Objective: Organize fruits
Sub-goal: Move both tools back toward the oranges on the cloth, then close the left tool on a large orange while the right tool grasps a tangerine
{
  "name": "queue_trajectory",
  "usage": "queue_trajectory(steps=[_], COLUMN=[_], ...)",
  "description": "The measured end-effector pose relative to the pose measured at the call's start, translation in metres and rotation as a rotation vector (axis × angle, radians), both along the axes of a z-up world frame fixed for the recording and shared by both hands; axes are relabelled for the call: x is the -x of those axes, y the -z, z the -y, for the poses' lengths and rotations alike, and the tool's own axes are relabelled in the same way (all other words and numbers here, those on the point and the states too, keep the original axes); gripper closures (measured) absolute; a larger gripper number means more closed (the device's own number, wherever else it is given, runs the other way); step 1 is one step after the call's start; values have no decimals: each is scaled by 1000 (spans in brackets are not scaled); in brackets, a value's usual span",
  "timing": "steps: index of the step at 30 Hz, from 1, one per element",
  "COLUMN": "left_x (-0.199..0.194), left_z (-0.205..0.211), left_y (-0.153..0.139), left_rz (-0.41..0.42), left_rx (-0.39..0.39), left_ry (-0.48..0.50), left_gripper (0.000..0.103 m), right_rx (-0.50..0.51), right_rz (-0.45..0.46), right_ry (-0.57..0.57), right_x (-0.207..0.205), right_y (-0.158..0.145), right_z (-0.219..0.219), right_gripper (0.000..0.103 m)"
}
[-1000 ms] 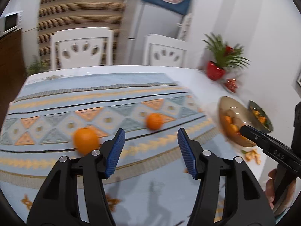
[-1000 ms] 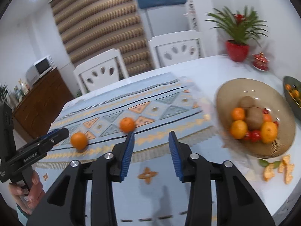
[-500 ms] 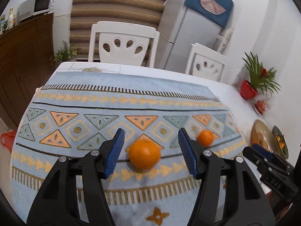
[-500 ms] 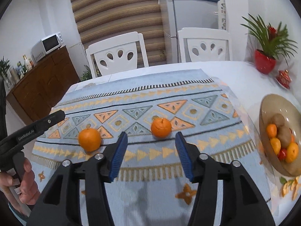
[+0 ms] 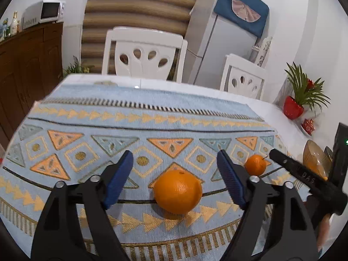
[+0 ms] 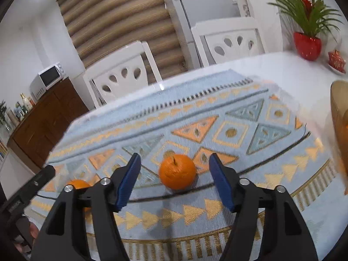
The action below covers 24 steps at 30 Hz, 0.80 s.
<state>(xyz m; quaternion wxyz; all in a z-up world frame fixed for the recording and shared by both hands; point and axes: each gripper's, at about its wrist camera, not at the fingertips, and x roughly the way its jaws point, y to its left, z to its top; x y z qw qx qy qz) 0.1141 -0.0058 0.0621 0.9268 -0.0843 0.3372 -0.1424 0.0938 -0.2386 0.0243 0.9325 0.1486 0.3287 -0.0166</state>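
Observation:
Two oranges lie on a patterned blue cloth. The larger orange [image 5: 178, 191] sits between the blue pads of my left gripper [image 5: 175, 174], which is open and not touching it. The smaller orange with a stem [image 6: 177, 174] lies between the pads of my right gripper [image 6: 175, 177], also open and clear of the fruit. That stemmed orange [image 5: 255, 164] shows to the right in the left wrist view, by the right gripper's black finger [image 5: 304, 176]. The larger orange [image 6: 78, 184] peeks out at lower left in the right wrist view.
An amber glass bowl [image 6: 338, 117] holding fruit sits at the table's right edge. A red potted plant [image 6: 307, 45] and a small red dish [image 6: 336, 59] stand at the far right. Two white chairs [image 5: 141, 54] line the far side; a wooden sideboard [image 5: 28, 69] stands left.
Both grippers have moved forward and down toward the cloth. Each orange now lies between a gripper's open pads, where a second ago both lay farther ahead.

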Motion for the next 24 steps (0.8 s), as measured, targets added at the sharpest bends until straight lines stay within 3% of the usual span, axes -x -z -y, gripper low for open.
queue_trajectory(steps=[3, 5, 8, 10, 18, 20, 22, 24], left_x=[-11, -16, -15, -15, -19, -21, -20, -19], left_z=[2, 8, 19, 27, 31, 30, 31, 32], left_y=[19, 30, 35, 39, 48, 50, 49, 49], left_rz=[-74, -118, -126, -137, -186, -199, -189, -182], left_rx=[14, -1, -47, -92, -117, -124, -131, -147], left_ry=[12, 22, 52, 74, 87, 77, 67, 60], left_gripper=[21, 22, 21, 20, 21, 26, 36, 42], right_rx=[95, 80, 102, 113, 134, 134, 143, 152], right_rz=[-45, -76, -116, -124, -148, -146, -142, -139], right_ry=[-14, -35, -36, -49, -59, -62, -73, -78], right_x=[-8, -12, -18, -20, -25, -25, -26, -25], right_y=[10, 17, 23, 25, 30, 30, 30, 29], right_z=[-9, -10, -12, -14, -20, -20, -22, -24], right_gripper=[36, 35, 35, 48, 46, 48, 57, 57])
